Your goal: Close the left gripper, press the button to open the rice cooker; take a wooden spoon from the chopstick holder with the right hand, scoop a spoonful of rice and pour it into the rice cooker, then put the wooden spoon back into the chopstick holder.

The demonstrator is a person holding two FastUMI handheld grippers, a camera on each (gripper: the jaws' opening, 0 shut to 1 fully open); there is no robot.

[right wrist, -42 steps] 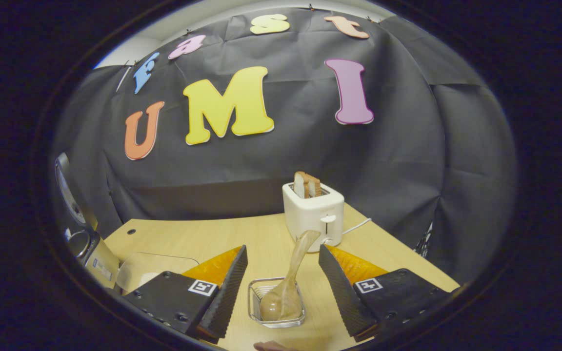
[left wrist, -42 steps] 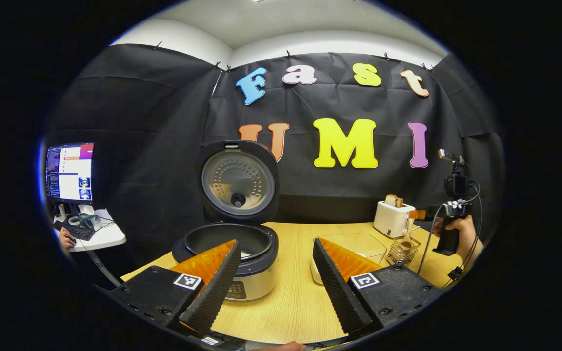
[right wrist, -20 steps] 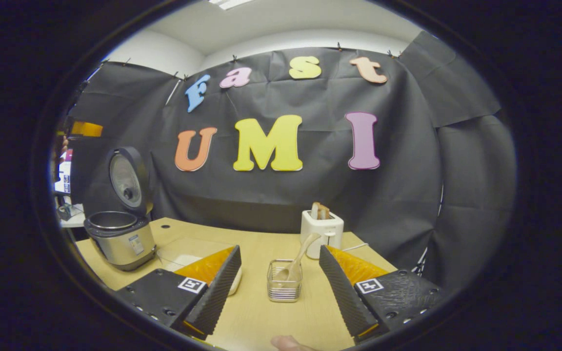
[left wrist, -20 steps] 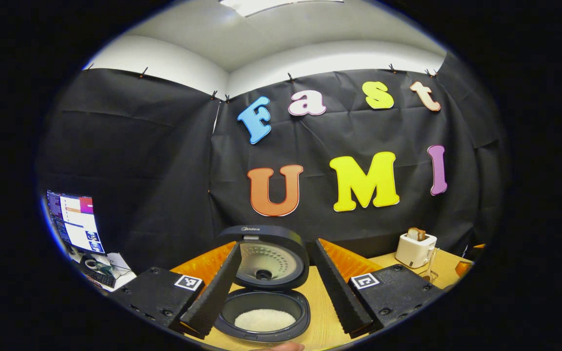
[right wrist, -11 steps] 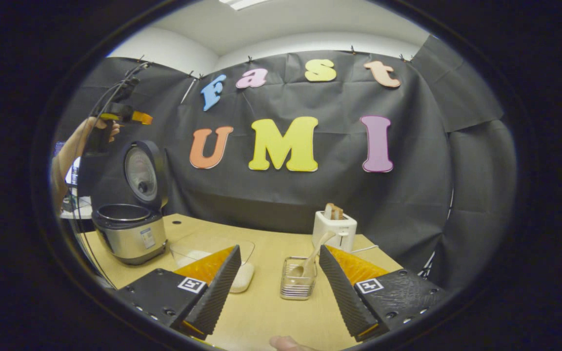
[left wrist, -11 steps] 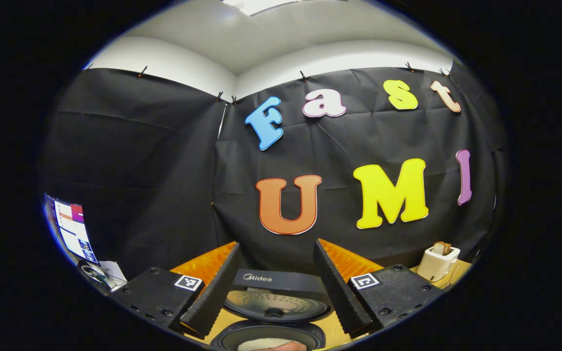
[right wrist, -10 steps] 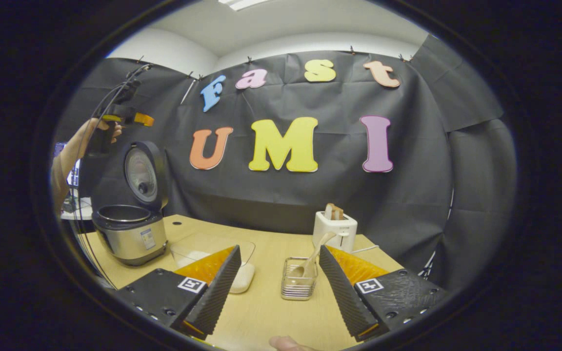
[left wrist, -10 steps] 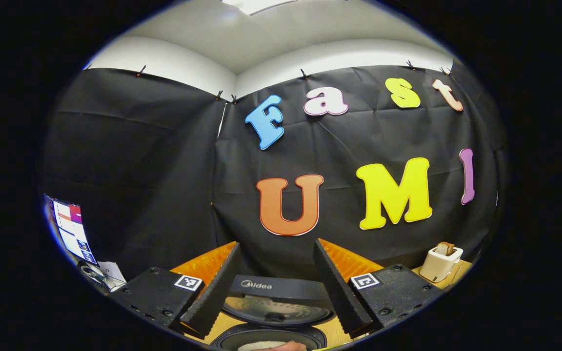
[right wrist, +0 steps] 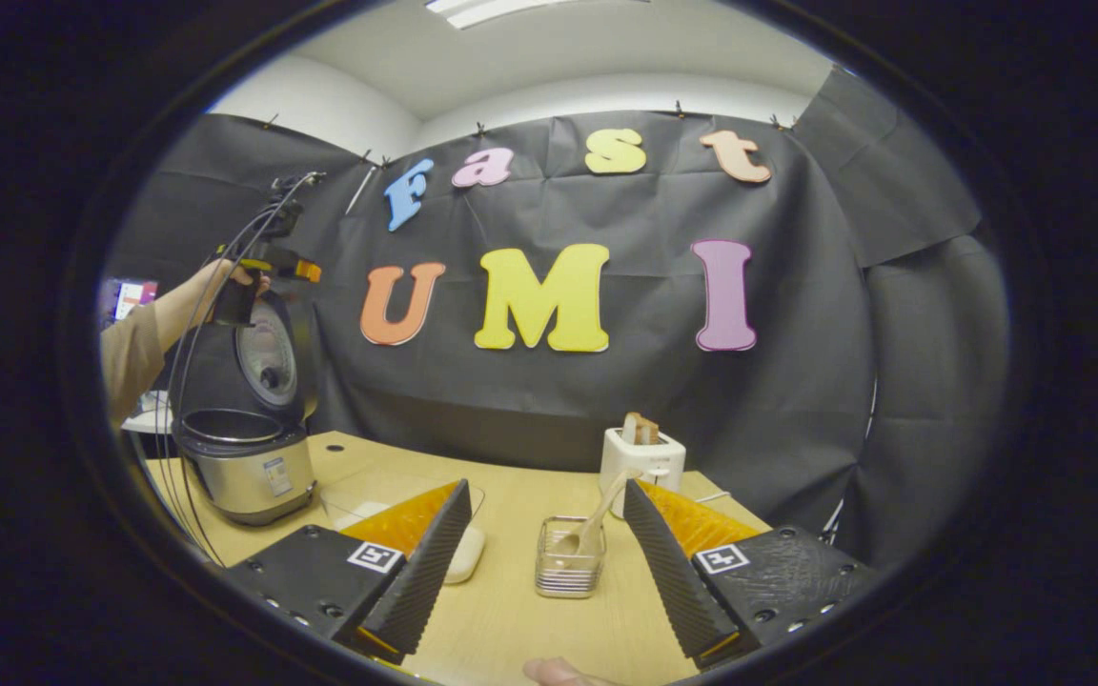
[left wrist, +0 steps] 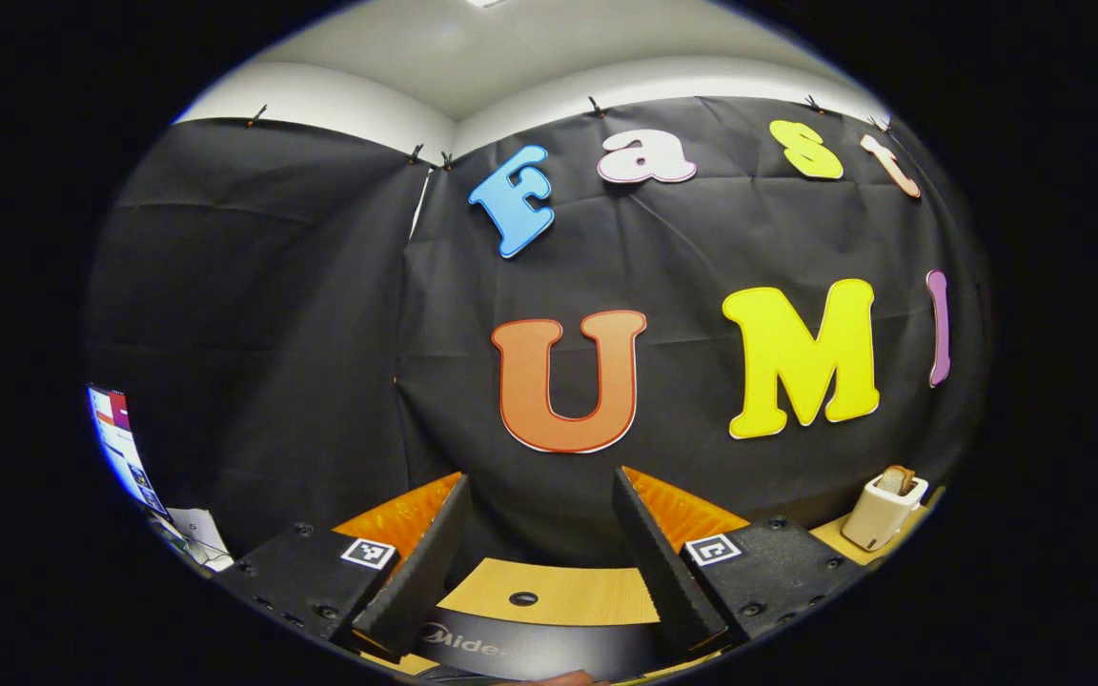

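The rice cooker (right wrist: 244, 472) stands open at the table's left, its lid (right wrist: 268, 357) upright. In the left gripper view the lid's top edge (left wrist: 530, 653) lies just below my open left gripper (left wrist: 539, 476), which has nothing between its fingers. A hand holds that left gripper (right wrist: 304, 271) right above the lid in the right gripper view. The wooden spoon (right wrist: 595, 526) leans in the wire chopstick holder (right wrist: 568, 572). My right gripper (right wrist: 547, 488) is open and empty, with the holder some way ahead between its fingers.
A clear rice container (right wrist: 396, 510) sits between cooker and holder. A white toaster (right wrist: 642, 462) with bread stands at the back right, also the toaster (left wrist: 878, 510) in the left gripper view. The table (left wrist: 568, 595) has a cable hole. A monitor (left wrist: 120, 448) is far left.
My left gripper rose from table height and went forward over the cooker to the lid's top edge. My right gripper backed away from the holder, with the spoon left inside it.
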